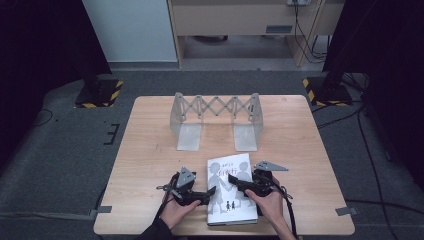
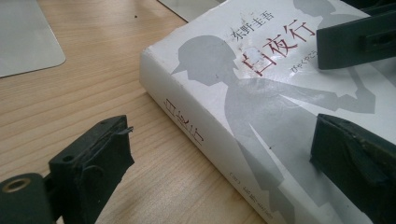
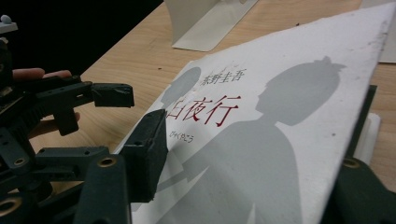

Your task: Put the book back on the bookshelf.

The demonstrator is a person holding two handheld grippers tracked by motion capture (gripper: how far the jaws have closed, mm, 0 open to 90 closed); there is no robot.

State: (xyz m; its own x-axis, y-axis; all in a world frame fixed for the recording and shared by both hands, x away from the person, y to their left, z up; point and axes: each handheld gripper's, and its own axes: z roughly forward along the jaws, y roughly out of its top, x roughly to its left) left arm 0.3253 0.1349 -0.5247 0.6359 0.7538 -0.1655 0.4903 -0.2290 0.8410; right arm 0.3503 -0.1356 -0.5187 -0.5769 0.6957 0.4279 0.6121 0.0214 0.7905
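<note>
While the book (image 1: pixel 231 190) lies flat on the tabletop (image 1: pixel 150 150), both grippers' jaws are spread at its edges; if pinched shallowly, the cover could be slipped off.

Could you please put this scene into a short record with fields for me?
surface: wooden table
main item: white book, lying flat, cover up, near the front edge
cover: grey silhouettes, red title
behind it: metal expandable book rack, standing, nothing in it
left gripper: open, at the book's spine side
right gripper: jaws either side of the cover's edge, cover lifted slightly; grip not certain
</note>
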